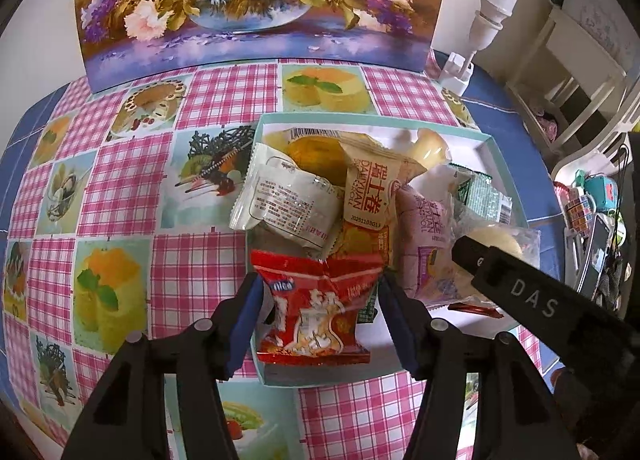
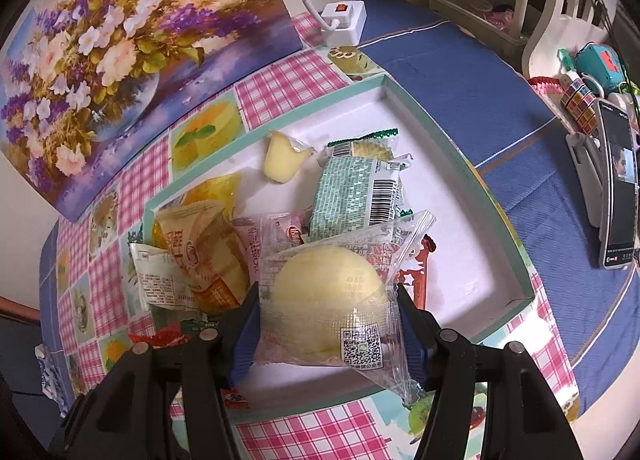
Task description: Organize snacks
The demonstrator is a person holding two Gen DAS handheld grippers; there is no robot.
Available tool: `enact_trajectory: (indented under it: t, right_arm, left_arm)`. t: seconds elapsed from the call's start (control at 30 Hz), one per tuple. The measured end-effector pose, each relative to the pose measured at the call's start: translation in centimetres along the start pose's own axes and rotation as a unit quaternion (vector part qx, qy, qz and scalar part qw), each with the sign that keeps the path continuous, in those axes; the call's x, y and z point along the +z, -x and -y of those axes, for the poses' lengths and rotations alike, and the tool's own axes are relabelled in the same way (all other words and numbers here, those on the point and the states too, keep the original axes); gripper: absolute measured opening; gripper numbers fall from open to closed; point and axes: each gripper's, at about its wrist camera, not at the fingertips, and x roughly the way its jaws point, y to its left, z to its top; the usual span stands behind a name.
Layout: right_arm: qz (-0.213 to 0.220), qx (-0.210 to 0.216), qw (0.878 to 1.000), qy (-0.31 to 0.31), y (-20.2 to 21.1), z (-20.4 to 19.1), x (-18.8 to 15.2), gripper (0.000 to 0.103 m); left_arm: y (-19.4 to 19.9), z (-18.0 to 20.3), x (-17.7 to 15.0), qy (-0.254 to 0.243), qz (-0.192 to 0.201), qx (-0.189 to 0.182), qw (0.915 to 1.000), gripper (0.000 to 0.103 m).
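Two tongs over the box point(image 1: 460, 127): red packet point(image 1: 316, 312), pale bun point(image 2: 332, 296).

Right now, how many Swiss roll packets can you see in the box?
2. The orange Swiss roll packet sits in the middle of the box; the purple Swiss roll packet lies beside it on its right. Others may be hidden under the pile.

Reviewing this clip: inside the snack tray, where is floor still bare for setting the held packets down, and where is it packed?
Bare white floor runs along the teal-rimmed tray's right wall and far corner, beyond the green-patterned packet and jelly cup. The left half is packed with overlapping Swiss roll packets. The right gripper holds the round bun packet, the left gripper the red packet.
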Motion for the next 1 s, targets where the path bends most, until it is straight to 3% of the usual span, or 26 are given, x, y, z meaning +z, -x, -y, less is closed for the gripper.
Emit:
enact_trajectory:
  t: [0.13,0.63,0.73,0.87,1.0]
  right_arm:
    - [0.000,0.000,1.000,0.002,0.0,-0.1,0.1,0.067]
    - [0.004,0.004,1.000,0.004,-0.2,-0.4,0.1,0.085]
    - [0.006,0.010,1.000,0.008,-0.3,-0.7,0.0,0.094]
    - [0.014,0.014,1.000,0.015,-0.2,-1.1,-0.1,0.103]
    - [0.022,0.013,0.999,0.024,-0.1,-1.7,-0.2,0.103]
  left_arm:
    - [0.2,-0.6,0.2,0.011,0.002,-0.001,0.9999,0.073]
    - [0.6,-4.7,0.6,0.079,0.009,0.026,0.9965,0.074]
    - [0.7,-6.1,0.7,0.103,0.012,0.035,0.9940,0.089]
    - [0.8,-7.9,0.8,0.126,0.019,0.051,0.9906,0.090]
    - [0.7,-9.1,0.8,0.137,0.021,0.072,0.9877,0.095]
